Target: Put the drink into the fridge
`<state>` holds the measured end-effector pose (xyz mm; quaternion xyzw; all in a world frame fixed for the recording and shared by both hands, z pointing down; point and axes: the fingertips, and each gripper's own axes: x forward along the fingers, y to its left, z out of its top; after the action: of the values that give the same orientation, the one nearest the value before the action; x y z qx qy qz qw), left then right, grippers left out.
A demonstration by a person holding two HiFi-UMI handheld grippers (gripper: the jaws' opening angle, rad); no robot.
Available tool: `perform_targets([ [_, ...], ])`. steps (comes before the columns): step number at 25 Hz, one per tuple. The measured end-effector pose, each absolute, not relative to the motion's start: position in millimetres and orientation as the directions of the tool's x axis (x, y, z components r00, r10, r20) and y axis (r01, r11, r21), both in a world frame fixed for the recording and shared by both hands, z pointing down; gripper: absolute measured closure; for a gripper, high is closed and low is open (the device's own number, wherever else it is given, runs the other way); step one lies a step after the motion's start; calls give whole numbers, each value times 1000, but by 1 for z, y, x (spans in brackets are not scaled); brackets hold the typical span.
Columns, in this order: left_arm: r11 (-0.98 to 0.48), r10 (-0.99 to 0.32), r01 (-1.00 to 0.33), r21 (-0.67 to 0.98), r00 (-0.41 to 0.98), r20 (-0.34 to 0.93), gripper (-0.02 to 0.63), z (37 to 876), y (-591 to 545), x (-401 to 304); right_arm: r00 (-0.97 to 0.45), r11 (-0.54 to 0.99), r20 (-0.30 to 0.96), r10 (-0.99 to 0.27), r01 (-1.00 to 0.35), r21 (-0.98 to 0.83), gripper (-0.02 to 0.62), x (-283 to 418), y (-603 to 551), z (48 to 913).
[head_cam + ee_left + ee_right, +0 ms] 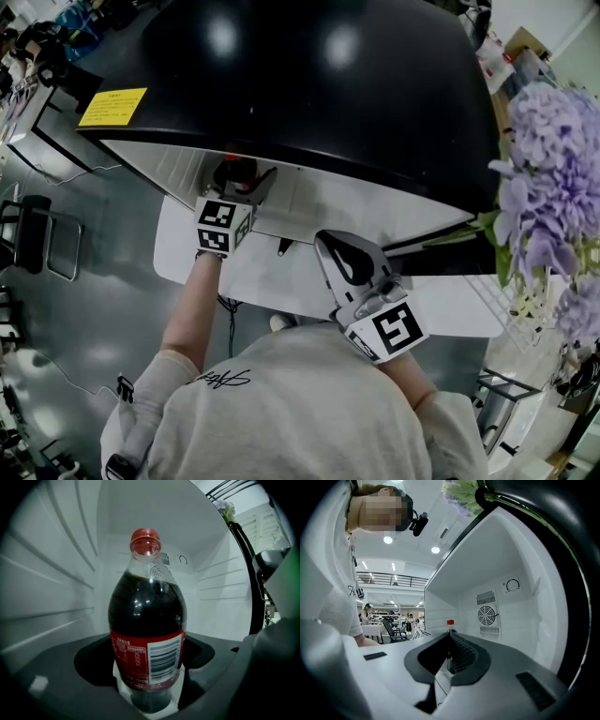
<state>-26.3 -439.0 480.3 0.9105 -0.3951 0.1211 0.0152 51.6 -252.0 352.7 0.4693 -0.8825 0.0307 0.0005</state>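
A cola bottle (pixel 147 634) with a red cap (pixel 145 538) and a red label stands upright on the white floor of the fridge (pixel 140 508). It sits between the jaws of my left gripper (pixel 149 648), which stand wide, with a dark gap on each side of the bottle. In the head view the left gripper (pixel 246 183) reaches into the fridge opening, and the bottle (pixel 236 173) shows just beyond it. My right gripper (pixel 326 242) hangs outside the opening, shut and holding nothing. The right gripper view looks past those jaws (pixel 449 639) to the bottle's cap (pixel 450 623).
The fridge has a black top (pixel 309 84) with a yellow sticker (pixel 112 105). A fan vent (pixel 487 615) and a dial (pixel 513 585) sit on its back wall. Purple flowers (pixel 553 187) stand at the right, a chair (pixel 37 234) at the left.
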Motion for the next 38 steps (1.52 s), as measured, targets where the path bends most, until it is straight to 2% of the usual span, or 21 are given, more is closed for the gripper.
perform_targets([
  [5, -686, -718, -723, -83, 653, 242, 218, 479, -434, -30, -562, 560, 26, -827, -827, -56, 583, 49, -252, 352],
  [20, -607, -781, -792, -61, 581, 229, 218, 473, -412, -47, -575, 573, 12, -818, -817, -58, 583, 37, -243, 349],
  [38, -598, -788, -800, -40, 579, 208, 218, 452, -370, -63, -580, 579, -10, -815, -813, -57, 583, 29, -230, 346],
])
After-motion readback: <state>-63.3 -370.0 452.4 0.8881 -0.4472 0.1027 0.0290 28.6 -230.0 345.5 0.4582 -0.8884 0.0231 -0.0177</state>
